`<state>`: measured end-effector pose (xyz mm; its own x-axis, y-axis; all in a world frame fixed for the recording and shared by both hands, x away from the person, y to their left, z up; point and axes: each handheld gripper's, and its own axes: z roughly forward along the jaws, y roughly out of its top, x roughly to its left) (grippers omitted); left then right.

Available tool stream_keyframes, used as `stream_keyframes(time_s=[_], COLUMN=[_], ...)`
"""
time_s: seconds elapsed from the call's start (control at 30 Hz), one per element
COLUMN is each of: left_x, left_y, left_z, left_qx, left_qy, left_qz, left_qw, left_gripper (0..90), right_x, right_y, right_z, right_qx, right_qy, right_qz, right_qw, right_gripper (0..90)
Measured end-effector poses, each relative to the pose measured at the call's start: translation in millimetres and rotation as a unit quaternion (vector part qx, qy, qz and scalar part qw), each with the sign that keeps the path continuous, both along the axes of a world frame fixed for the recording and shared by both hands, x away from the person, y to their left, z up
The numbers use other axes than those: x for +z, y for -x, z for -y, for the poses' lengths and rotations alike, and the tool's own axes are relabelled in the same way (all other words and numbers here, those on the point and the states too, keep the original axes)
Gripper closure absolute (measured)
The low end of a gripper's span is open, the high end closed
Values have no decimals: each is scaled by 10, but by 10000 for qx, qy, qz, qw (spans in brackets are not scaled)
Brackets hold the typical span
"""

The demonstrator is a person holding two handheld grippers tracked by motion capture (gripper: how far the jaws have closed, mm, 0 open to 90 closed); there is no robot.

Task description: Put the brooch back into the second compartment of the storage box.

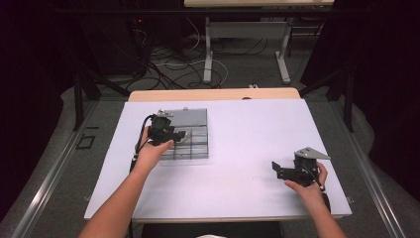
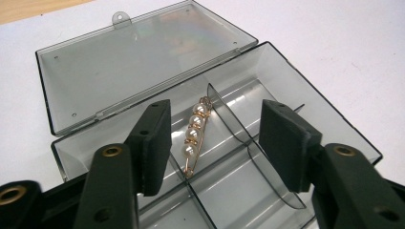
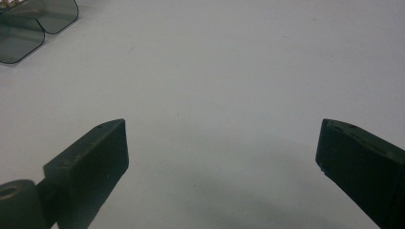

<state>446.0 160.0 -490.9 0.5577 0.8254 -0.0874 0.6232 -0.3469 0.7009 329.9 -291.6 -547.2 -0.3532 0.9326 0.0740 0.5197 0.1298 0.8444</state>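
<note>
Already the pin [image 2: 193,136] lies in the box [image 2: 329,112], the left gripper [image 2: 215,143] released over it; closing the lid [image 2: 138,57] remains.

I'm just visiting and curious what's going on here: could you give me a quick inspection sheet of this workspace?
Surface: white table, bare apart from the box.
Job's things: clear plastic box with dividers, lid open and lying back; pearl pin lying in one compartment.
Clutter: nothing seen.
Grippers: left gripper over the box, jaws open on either side of the pin, not touching it; right gripper open, near the table's right side, holding nothing.
Cables: one trails from the left gripper; a tangle on the floor behind the table.
Surroundings: dark room, table legs beyond.
</note>
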Motion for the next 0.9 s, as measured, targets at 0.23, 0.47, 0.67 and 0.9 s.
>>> stream_keyframes(time_s=[0.23, 0.47, 0.67, 0.9], left_x=[27, 44, 92, 154], left_y=[85, 187, 277, 390], left_z=[-29, -59, -81, -105], left_qx=[-14, -53, -85, -136], left_qy=[78, 134, 188, 251], left_qz=[21, 47, 140, 210], left_qw=[10000, 9999, 9997, 9994], left_gripper=[423, 404, 389, 367], right_x=[4, 3, 1, 4], right_y=[6, 3, 1, 6], right_z=[-3, -1, -6, -5], right_qx=[-14, -7, -18, -20], right_qy=[-28, -17, -17, -38], right_qz=[-9, 0, 8, -13], right_qw=[10000, 10000, 10000, 10000], right_gripper=[35, 35, 35, 36])
